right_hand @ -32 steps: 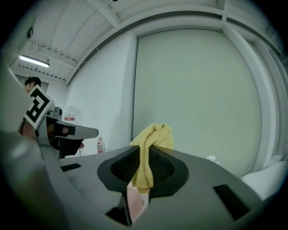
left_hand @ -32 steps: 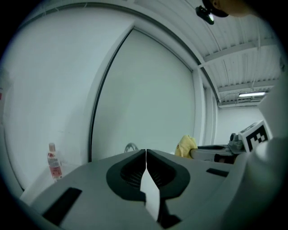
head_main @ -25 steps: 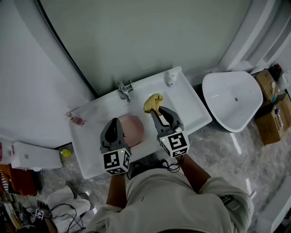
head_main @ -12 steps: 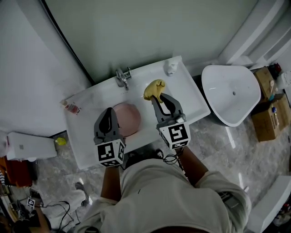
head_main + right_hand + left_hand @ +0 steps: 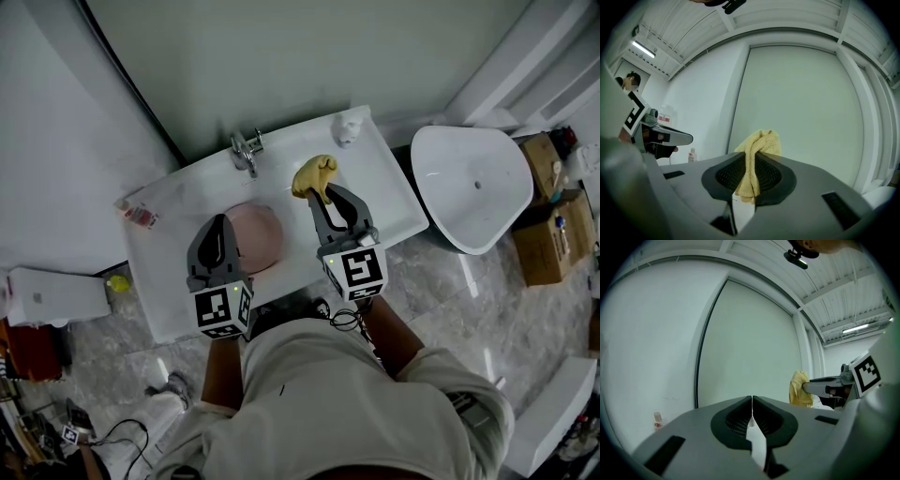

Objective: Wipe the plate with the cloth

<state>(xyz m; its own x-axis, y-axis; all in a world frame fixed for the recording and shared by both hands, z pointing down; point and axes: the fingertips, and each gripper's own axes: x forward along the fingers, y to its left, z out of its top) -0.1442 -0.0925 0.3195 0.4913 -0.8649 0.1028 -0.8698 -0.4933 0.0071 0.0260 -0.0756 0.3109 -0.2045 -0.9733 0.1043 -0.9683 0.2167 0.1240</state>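
- Plate (image 5: 259,234), pink, lies in the white sink (image 5: 380,202) below the tap (image 5: 245,150).
- Left gripper (image 5: 223,225) hovers over its left edge, jaws pressed together with nothing between them.
- Right gripper (image 5: 325,190) clamps the yellow cloth (image 5: 314,174), near the plate's right.

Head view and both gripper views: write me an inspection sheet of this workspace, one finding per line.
Surface: white washbasin top, with a tap at its back.
Job's things: pink plate in front of the tap; yellow cloth off the plate, to its right.
Clutter: small red-labelled bottle at left; small white item at back right.
Grippers: left gripper jaws together, nothing seen between them, at the plate's left edge; right gripper shut on the cloth.
Cables: black cable below the right gripper; floor cables at lower left.
Surroundings: white sanitary fixture, cardboard boxes, marble floor.
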